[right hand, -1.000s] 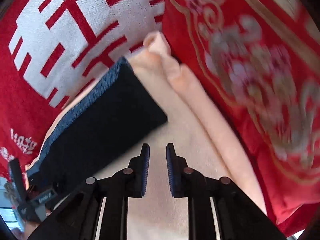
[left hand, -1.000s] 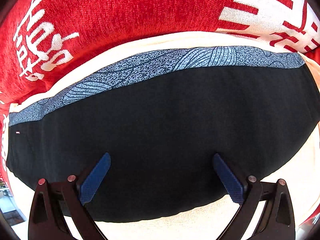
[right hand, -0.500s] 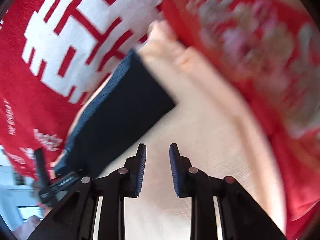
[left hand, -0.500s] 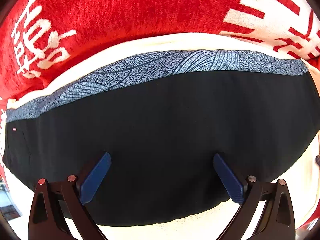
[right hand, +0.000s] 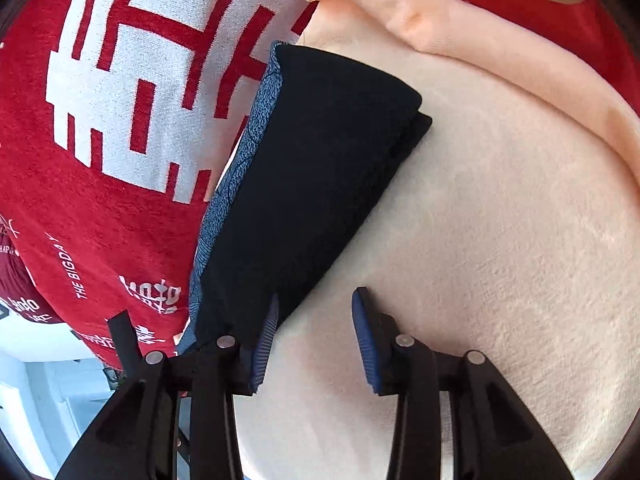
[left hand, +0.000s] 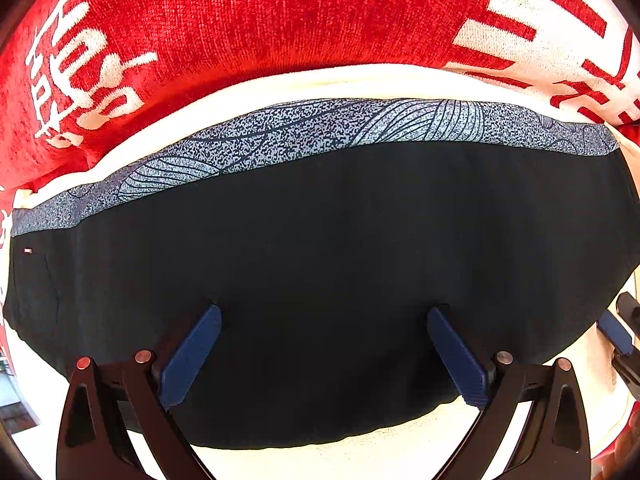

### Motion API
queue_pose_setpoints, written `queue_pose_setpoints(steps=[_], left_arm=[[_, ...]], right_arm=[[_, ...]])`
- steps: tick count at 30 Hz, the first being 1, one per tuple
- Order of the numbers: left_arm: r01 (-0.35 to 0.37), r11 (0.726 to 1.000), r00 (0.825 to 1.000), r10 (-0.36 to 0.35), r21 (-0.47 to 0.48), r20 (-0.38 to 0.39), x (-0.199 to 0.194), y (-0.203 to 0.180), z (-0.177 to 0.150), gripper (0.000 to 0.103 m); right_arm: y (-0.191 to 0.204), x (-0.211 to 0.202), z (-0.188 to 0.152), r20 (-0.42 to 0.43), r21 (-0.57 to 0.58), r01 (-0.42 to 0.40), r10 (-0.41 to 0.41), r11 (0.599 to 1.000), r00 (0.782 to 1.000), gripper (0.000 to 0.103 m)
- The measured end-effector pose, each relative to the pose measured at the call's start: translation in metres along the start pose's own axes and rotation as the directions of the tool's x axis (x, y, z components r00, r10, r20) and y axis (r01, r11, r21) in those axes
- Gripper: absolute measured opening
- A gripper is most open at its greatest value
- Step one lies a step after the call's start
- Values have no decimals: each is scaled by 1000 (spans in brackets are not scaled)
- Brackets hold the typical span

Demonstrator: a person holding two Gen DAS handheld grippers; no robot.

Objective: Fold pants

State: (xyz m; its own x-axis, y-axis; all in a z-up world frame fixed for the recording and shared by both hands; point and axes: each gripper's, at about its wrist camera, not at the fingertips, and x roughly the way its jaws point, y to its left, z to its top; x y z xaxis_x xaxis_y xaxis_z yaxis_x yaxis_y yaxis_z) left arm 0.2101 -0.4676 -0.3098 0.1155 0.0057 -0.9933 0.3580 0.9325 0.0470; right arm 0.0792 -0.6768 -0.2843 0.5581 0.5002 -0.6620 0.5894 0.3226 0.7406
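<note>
From the left wrist we look forward and down along the left hand-held gripper [left hand: 324, 354], very close above the folded pants [left hand: 320, 264], which fill most of the view with their patterned waistband [left hand: 320, 136] at the far edge. From the right wrist we look along the right hand-held gripper [right hand: 314, 336] from the garment's end, a little farther back, seeing the pants [right hand: 316, 168] lengthwise at left. Both views share the pants, the cream cloth [right hand: 500, 240] under them and the red blanket [left hand: 240, 20] beyond.
</note>
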Motion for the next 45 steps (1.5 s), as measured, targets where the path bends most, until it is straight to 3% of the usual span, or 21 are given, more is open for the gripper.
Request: queue_pose_setpoints(steps=[7, 14, 16, 17, 20, 22, 23, 28, 30, 31, 32, 35, 39, 45], left_arm=[[7, 1000, 1000, -7, -2, 3, 1, 3, -3, 103], [9, 1000, 1000, -9, -1, -5, 2, 5, -2, 103], [9, 1000, 1000, -9, -1, -10, 2, 6, -1, 103], [9, 1000, 1000, -9, 2, -12, 3, 7, 0, 103], [4, 1000, 1000, -4, 15, -12, -1, 6, 2, 101], [28, 999, 1000, -28, 35, -2, -10, 1, 4, 90], [55, 997, 998, -56, 47, 4, -16, -4, 6, 89], [104, 990, 986, -115, 94, 118, -41, -30, 17, 89], [136, 987, 984, -145, 86, 106, -31, -36, 18, 89], [158, 985, 985, -163, 76, 65, -17, -38, 17, 89], [170, 984, 985, -171, 61, 16, -1, -41, 14, 89], [108, 987, 987, -121, 120, 104, -1, -51, 4, 90], [169, 980, 978, -179, 105, 104, 1, -40, 7, 89], [207, 970, 965, -224, 128, 138, 3, -26, 4, 90]], right_arm=[[-8, 12, 18, 97, 48, -116, 111, 992, 989, 43], [7, 28, 46, 126, 28, -136, 131, 990, 983, 44], [6, 28, 48, 115, 54, -107, 100, 993, 988, 31], [3, 27, 47, 111, 69, -113, 105, 991, 988, 16], [0, 24, 44, 112, 80, -135, 126, 988, 986, 15], [6, 21, 43, 112, 56, -133, 126, 989, 986, 15], [9, 19, 43, 111, 46, -138, 132, 989, 985, 15], [28, 11, 44, 102, -14, -146, 147, 989, 984, 15], [36, 9, 42, 102, -36, -146, 149, 989, 984, 15], [39, 7, 41, 103, -44, -145, 149, 988, 983, 15], [42, 7, 40, 102, -50, -143, 147, 988, 984, 15], [56, 8, 35, 93, -101, -100, 110, 990, 990, 15], [90, 3, 24, 103, -229, -37, 62, 973, 993, 15], [165, 10, -19, 119, -491, 103, -51, 865, 992, 15]])
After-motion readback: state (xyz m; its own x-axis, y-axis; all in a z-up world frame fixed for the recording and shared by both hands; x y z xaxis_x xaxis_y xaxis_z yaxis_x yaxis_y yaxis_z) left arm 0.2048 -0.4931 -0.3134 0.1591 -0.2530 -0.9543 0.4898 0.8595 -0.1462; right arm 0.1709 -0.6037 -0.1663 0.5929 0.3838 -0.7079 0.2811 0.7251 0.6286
